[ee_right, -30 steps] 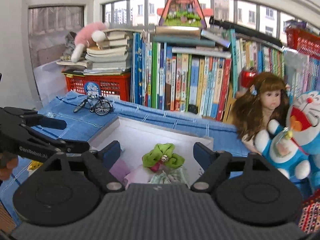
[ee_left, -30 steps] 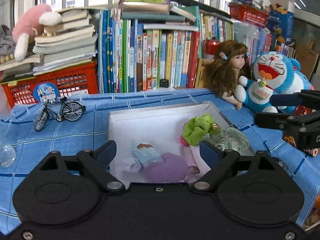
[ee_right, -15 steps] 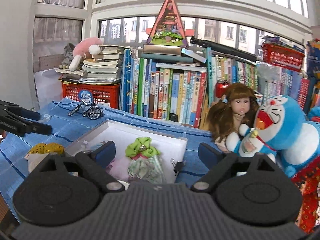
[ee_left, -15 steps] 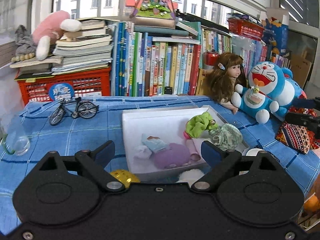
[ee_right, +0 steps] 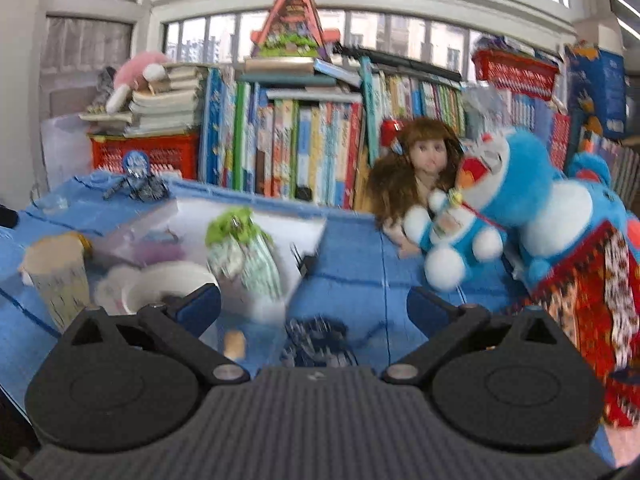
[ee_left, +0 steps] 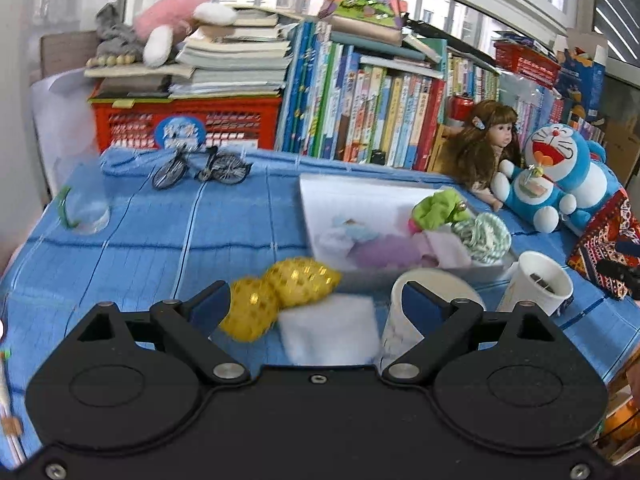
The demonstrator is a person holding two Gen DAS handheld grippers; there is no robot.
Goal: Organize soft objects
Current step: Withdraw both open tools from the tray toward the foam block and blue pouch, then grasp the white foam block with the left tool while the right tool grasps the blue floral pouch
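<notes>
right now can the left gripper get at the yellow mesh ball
Probably yes: the left gripper is open, and the yellow mesh ball lies on the cloth just ahead of its fingers, nothing on top of it.

Bare blue tabletop [ee_left: 168, 248] lies open on the left — paper cups [ee_left: 536, 280] and white box [ee_left: 360, 196] crowd the right.

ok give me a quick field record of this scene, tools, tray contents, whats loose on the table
left tool: open, nothing between the fingers
right tool: open, empty; jaws have just been opening
white tray: on the blue tablecloth
in tray: green scrunchie, green-and-white striped scrunchie, purple soft item
loose, near side of tray: yellow mesh item, white pad
cups: two paper cups, near the tray's front corner
plush: blue cat toy beside doll
</notes>
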